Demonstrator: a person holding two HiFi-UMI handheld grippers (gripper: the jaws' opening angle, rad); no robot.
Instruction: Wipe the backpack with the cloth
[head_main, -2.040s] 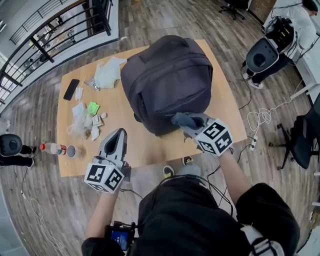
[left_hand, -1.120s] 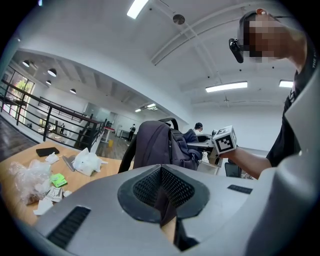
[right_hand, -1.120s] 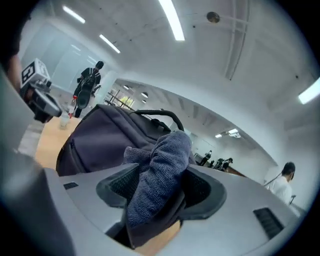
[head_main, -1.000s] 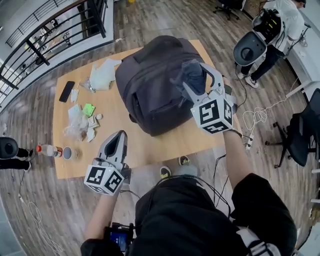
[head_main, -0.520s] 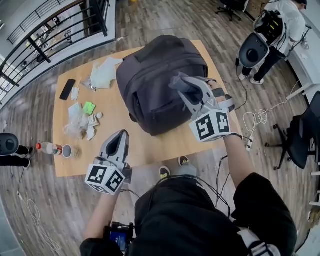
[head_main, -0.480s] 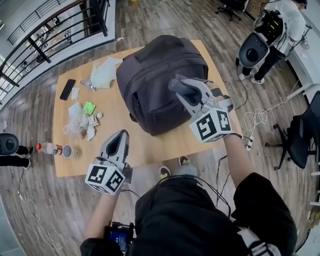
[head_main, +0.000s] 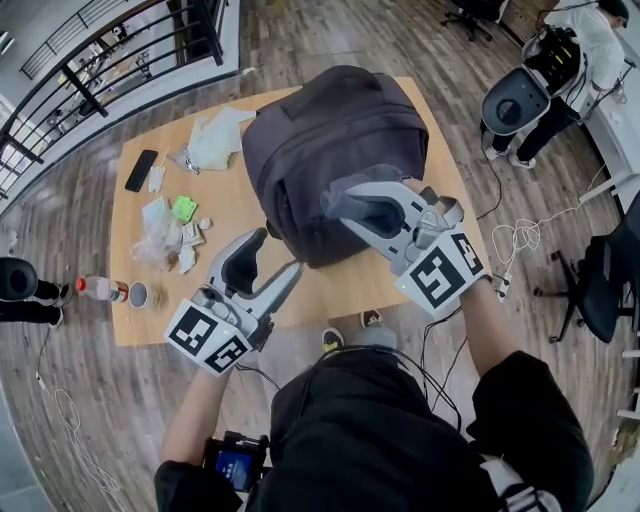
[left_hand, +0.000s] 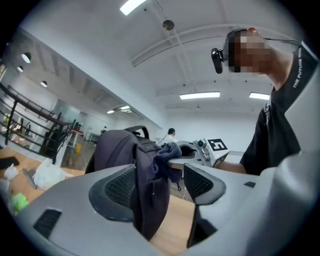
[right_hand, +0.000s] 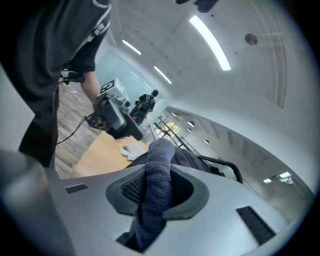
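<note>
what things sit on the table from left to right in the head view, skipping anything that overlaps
bottle → cup → green packet → backpack

From the head camera I'm looking steeply down on the table (head_main: 232, 205), with the left gripper (head_main: 278, 252) and right gripper (head_main: 340, 205) close below. The left gripper view is facing level along its own jaws, across to the backpack (left_hand: 117, 150) and the right gripper. The right gripper view is looking back over the cloth (right_hand: 159, 185) toward the left gripper. All three are sharing the backpack.
</note>
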